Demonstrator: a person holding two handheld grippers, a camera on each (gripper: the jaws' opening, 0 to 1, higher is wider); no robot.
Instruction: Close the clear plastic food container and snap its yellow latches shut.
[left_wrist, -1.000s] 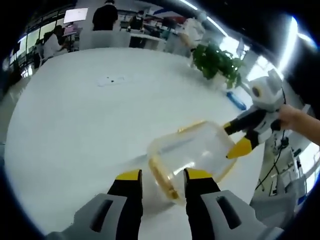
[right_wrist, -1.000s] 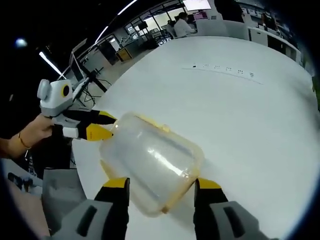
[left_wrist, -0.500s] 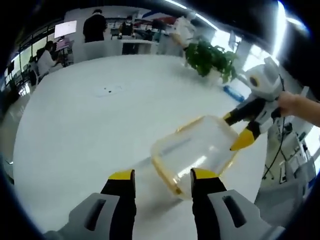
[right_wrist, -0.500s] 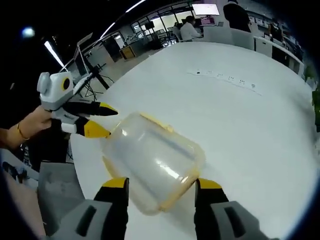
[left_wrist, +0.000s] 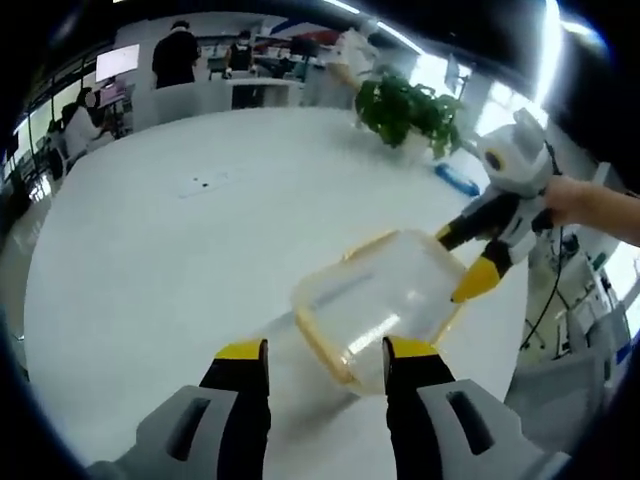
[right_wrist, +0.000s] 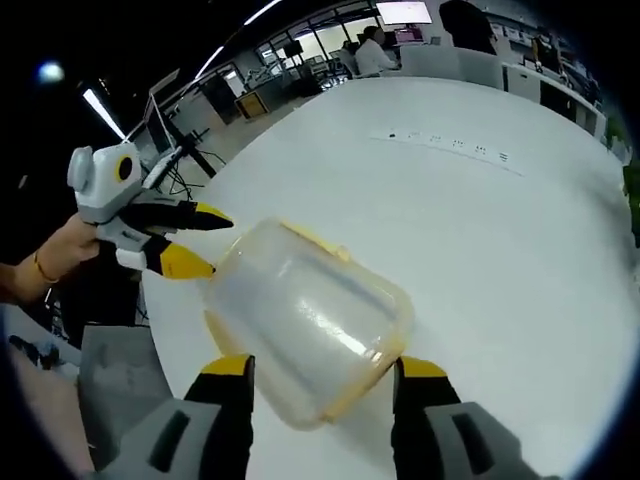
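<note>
In the left gripper view, our left gripper (left_wrist: 323, 352) has its jaws spread with nothing between them, just short of the near end of the container (left_wrist: 382, 303), which sits on the white table (left_wrist: 150, 260) with its lid on; the right gripper (left_wrist: 468, 262) stands at the container's far end, jaws also parted, probably so we can work both ends' latches. In the right gripper view, our right gripper (right_wrist: 325, 369) straddles the container's near end (right_wrist: 305, 320), gripping nothing, while the left gripper (right_wrist: 195, 242) waits released beyond the far end, and we cannot tell whether any yellow latch (right_wrist: 362, 382) is snapped.
</note>
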